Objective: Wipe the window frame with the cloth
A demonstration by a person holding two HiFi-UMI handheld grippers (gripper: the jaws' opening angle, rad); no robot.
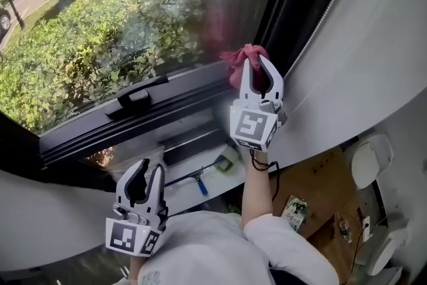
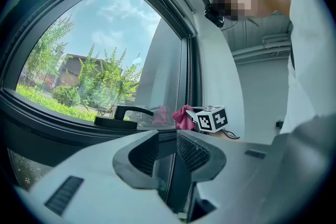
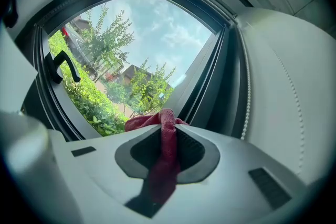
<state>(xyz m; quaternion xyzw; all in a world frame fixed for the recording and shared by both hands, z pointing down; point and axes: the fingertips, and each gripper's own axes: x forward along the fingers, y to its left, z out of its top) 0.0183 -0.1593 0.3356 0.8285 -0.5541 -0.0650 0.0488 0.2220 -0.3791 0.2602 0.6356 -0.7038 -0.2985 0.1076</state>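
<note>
A red cloth (image 1: pixel 243 57) is bunched against the glass at the right end of the dark window frame (image 1: pixel 175 105). My right gripper (image 1: pixel 257 69) is shut on the cloth (image 3: pixel 167 160), which runs between the jaws and sticks out past their tips. The left gripper view shows the same cloth (image 2: pixel 182 115) beside the right gripper's marker cube (image 2: pixel 212 118). My left gripper (image 1: pixel 149 170) hangs low at the left, below the frame; it is open a little (image 2: pixel 167 136) and holds nothing.
A black window handle (image 1: pixel 137 95) sits on the lower frame, left of the cloth. A white roller blind (image 1: pixel 373 43) with a bead cord (image 1: pixel 327 17) hangs at the right. Below the frame lies a blue-handled squeegee (image 1: pixel 199 181). A wooden desk (image 1: pixel 320 187) is at the lower right.
</note>
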